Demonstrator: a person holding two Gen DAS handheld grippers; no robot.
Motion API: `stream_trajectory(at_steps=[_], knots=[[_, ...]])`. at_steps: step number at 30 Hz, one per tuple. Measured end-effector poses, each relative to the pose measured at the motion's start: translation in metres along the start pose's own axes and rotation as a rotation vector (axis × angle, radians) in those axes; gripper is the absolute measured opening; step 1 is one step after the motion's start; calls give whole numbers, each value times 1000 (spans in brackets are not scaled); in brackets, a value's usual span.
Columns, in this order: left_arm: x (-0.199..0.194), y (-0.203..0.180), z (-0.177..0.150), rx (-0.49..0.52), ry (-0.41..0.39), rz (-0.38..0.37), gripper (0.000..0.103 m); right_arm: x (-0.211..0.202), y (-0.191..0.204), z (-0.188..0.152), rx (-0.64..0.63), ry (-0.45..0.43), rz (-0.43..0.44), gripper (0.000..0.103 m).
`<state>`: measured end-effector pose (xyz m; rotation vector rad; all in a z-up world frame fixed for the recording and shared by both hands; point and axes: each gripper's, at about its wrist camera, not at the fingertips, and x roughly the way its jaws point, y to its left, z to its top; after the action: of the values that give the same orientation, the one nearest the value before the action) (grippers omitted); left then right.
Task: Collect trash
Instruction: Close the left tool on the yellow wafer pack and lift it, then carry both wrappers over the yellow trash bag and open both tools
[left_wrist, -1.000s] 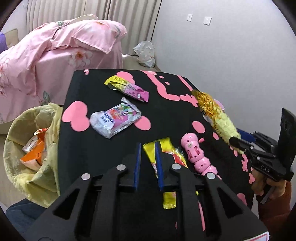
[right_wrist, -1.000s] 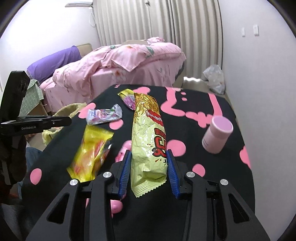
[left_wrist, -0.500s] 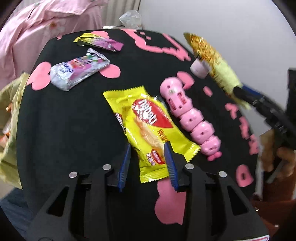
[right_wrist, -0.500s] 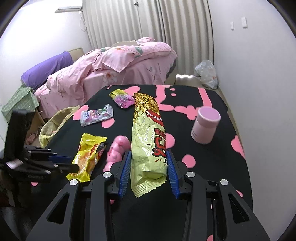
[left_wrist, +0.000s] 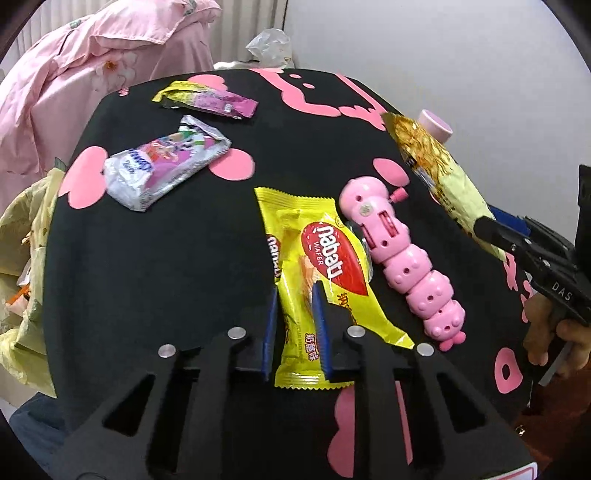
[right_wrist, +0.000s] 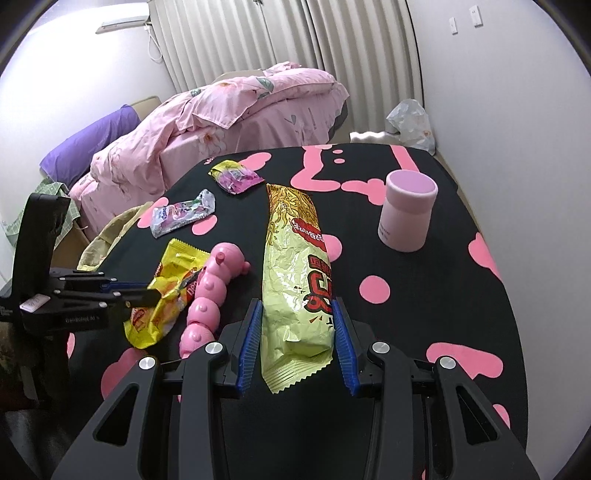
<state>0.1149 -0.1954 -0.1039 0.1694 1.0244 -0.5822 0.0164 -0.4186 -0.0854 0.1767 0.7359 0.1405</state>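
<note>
Black grippers (left_wrist: 293, 325); ridged blue pads (right_wrist: 341, 341); silver screws (right_wrist: 380, 347)

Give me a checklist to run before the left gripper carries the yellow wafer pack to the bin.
1. Left gripper shut on wafer pack: ok, fingers pinch its left part and the foil crumples in the right wrist view.
2. Pack clear of the table: cannot tell.
3. Pink toy free of the pack: not ok, it lies against the pack's right edge and may be dragged along.
4. Bin in reach at the table's left edge: ok, liner open.
5. Right gripper shut on noodle pack: ok, held firmly.
6. Grippers apart: ok, toy lies between them.
</note>
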Motion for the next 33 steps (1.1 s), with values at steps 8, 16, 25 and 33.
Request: stream_trajectory(at_steps=[8, 16, 25, 33], knots=[[-14, 39, 10, -10, -87, 88, 18, 3, -1, -3, 2, 8, 2, 37], [-21, 63, 13, -167, -88, -114, 49, 7, 0, -6, -4, 23, 2, 37], [9, 15, 14, -5, -25, 64, 58, 14, 1, -12, -16, 39, 1, 37], [-3, 16, 6, -32, -40, 48, 28, 15, 2, -14, -11, 33, 5, 37]])
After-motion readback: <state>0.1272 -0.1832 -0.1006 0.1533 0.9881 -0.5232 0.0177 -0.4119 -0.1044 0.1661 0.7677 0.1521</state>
